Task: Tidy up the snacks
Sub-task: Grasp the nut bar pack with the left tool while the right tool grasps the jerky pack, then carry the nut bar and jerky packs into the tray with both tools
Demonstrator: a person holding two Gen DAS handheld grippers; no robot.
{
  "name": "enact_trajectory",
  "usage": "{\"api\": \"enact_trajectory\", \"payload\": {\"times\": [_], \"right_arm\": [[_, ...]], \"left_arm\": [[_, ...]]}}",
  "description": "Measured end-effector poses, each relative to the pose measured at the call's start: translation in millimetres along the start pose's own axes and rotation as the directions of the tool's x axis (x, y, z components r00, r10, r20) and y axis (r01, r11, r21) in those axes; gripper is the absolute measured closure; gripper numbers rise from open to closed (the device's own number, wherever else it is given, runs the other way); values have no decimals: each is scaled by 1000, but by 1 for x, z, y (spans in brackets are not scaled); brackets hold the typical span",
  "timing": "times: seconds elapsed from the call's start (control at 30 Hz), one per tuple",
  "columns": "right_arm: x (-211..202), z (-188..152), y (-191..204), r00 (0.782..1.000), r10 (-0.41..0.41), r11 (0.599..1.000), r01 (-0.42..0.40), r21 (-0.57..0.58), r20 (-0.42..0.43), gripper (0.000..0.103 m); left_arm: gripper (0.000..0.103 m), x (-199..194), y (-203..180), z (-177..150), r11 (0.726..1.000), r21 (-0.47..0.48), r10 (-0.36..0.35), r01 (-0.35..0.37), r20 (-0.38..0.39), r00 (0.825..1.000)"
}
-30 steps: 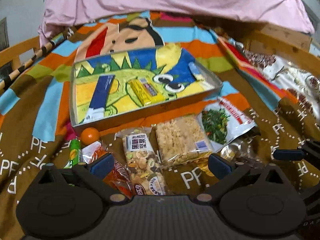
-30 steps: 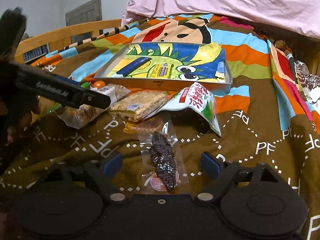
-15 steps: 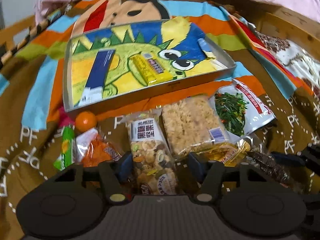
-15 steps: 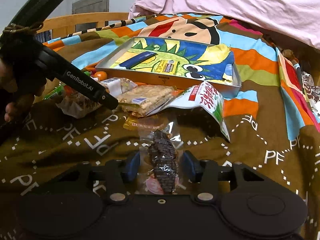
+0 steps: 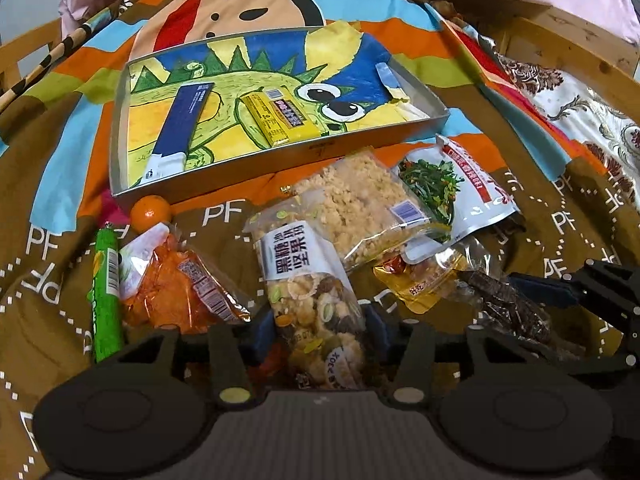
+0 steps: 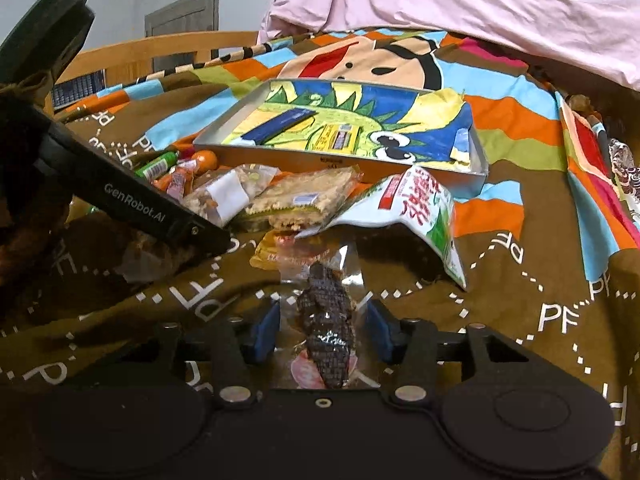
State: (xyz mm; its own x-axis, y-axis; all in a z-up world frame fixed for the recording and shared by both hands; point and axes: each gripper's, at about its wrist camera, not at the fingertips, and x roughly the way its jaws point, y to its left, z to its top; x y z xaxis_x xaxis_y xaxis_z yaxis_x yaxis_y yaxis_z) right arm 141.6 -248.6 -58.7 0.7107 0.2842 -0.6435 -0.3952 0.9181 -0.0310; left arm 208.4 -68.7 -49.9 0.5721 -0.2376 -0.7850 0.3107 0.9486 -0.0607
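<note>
Straddling the mixed-nut packet (image 5: 316, 300), your left gripper (image 5: 318, 330) has its blue pads at the packet's two long edges and its jaws are closing; the pads look to be touching the wrapper, though how firmly they press cannot be told. That packet lies on the brown patterned blanket (image 5: 224, 216), just in front of the shallow grey tray (image 5: 280, 160), its near end between the fingers.

Your right gripper (image 6: 322, 330) straddles the clear-wrapped dark snack (image 6: 326, 336); its jaws are opening, and a narrow gap shows between each pad and the dark piece, with only the clear film reaching toward them. This snack also lies in front of the tray, nearer to you than the rest.

Between the tray and the two grippers lie a crumbly rice-cake pack (image 5: 360, 208), a white-and-green vegetable pouch (image 5: 452, 184) and a small yellow sachet (image 5: 416, 280). To the left of the nut packet sit an orange crinkled bag (image 5: 180, 288), a green tube (image 5: 105, 292) and a small orange fruit (image 5: 151, 212) touching the tray's front corner.

Inside the tray rest a dark blue bar (image 5: 182, 128) and a yellow bar (image 5: 280, 118), side by side but apart.
</note>
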Motion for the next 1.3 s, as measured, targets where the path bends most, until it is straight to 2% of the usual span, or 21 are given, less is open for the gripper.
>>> {"api": "enact_trajectory", "payload": {"times": [0.1, 0.23, 0.43, 0.7, 0.87, 1.03, 1.17, 1.3], "right_arm": [[1, -1, 1, 1000, 3, 1000, -3, -3, 1, 47], [-1, -1, 0, 1000, -3, 1000, 3, 7, 1, 54], [-12, -2, 19, 997, -74, 992, 73, -101, -6, 55], [-40, -6, 40, 990, -109, 958, 128, -255, 88, 55], [-49, -2, 38, 986, -117, 958, 143, -251, 115, 55], [-56, -1, 36, 980, -118, 960, 154, -232, 162, 55], [-60, 2, 38, 971, -117, 956, 168, -242, 210, 55], [-64, 16, 34, 962, -112, 966, 165, -201, 250, 55]], "left_arm": [[47, 1, -2, 0, 1000, 2, 2, -2, 12, 1000], [52, -3, 0, -5, 1000, -16, -4, 4, 19, 1000], [53, -21, -9, -23, 999, -39, -31, 32, 14, 999], [56, -44, -15, -38, 993, -81, -82, 84, 37, 996], [57, -49, -14, -43, 989, -112, -89, 93, 42, 995], [57, -62, -10, -43, 982, -146, -108, 122, 97, 989], [57, -73, -6, -40, 970, -188, -122, 151, 159, 980], [57, -83, -4, -28, 970, -190, -108, 153, 231, 967]]}}
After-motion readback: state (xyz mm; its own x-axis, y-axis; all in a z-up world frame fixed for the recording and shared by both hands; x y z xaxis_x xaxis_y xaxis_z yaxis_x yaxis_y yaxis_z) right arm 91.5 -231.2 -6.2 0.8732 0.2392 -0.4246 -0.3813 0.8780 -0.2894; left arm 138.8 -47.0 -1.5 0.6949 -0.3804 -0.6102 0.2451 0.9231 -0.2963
